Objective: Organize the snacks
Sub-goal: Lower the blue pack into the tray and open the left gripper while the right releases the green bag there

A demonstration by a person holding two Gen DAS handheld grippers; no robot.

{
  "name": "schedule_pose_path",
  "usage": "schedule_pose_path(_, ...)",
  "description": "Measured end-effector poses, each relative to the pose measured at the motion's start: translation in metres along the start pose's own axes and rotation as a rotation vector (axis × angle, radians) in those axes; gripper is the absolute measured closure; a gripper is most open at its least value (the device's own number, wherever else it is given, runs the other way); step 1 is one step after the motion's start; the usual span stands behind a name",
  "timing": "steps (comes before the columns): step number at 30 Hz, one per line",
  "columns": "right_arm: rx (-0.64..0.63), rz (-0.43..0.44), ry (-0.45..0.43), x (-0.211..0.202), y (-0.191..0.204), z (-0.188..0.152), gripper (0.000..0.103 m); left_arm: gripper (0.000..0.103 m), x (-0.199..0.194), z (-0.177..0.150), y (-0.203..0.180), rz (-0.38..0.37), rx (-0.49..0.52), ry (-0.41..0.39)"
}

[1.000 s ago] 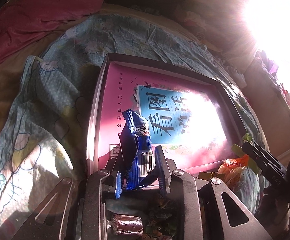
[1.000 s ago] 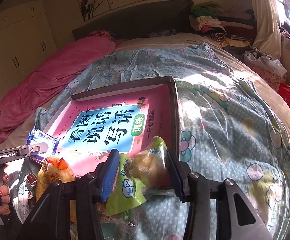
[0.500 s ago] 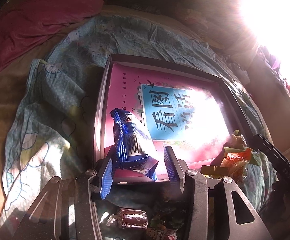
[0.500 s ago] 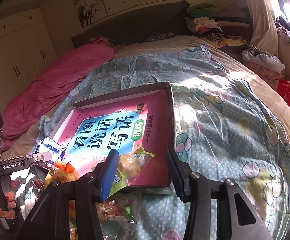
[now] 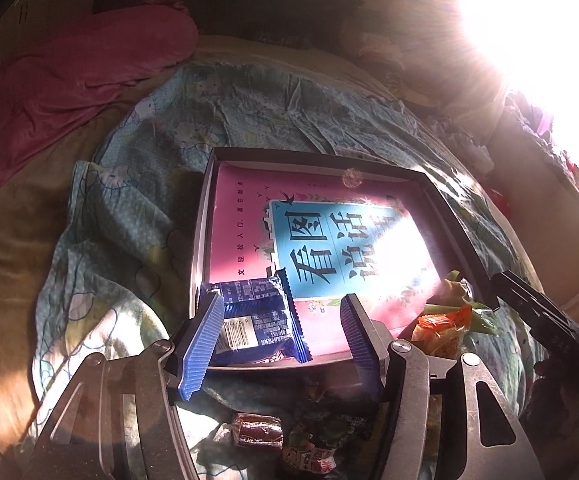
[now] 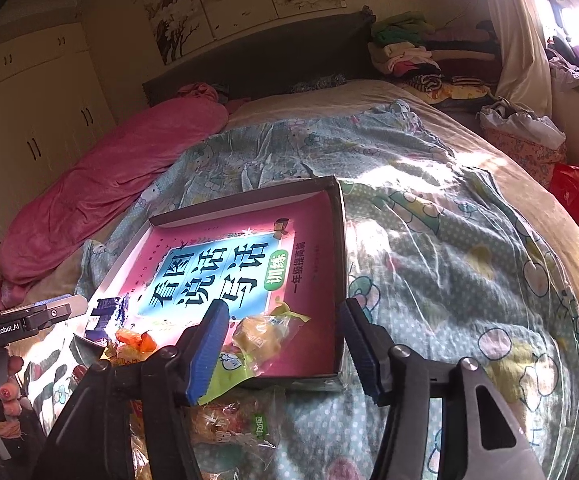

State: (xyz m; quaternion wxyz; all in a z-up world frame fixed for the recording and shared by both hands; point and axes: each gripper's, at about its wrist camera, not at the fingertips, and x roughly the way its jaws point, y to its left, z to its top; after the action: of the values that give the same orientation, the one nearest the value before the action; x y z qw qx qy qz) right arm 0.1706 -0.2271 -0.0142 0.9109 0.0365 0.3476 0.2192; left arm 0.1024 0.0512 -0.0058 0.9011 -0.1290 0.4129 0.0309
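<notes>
A shallow dark box (image 5: 205,216) (image 6: 339,264) with a pink and blue printed bottom lies on the bed. A blue snack packet (image 5: 255,316) (image 6: 105,314) lies in its near left corner. My left gripper (image 5: 283,338) is open around it, jaws apart. A yellow-green snack bag (image 6: 259,338) (image 5: 455,286) lies over the box's near edge. My right gripper (image 6: 281,350) is open just above it. Loose snacks (image 5: 257,434) (image 6: 233,426) lie on the blanket in front of the box.
An orange-topped snack bag (image 5: 443,330) (image 6: 131,340) sits by the box's near edge. The box rests on a light blue cartoon blanket (image 6: 429,240). A pink quilt (image 6: 101,188) lies at the far left. Folded clothes (image 6: 409,52) are piled by the headboard.
My left gripper has opened and let the blue packet down flat in the box. My right gripper has opened, dropped the yellow-green bag onto the box edge and drawn back.
</notes>
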Motion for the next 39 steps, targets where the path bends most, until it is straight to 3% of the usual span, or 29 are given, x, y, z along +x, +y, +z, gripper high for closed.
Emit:
schedule_pose_path(14,0.0,0.002,-0.053,-0.014,0.0,0.004,0.039,0.032,-0.023,0.008,0.013,-0.004,-0.043,-0.06)
schedule_pose_path(39,-0.057,0.057,-0.042,-0.032,0.029,-0.007,0.038,0.03,-0.032,-0.013,0.015,0.0,-0.025,-0.023)
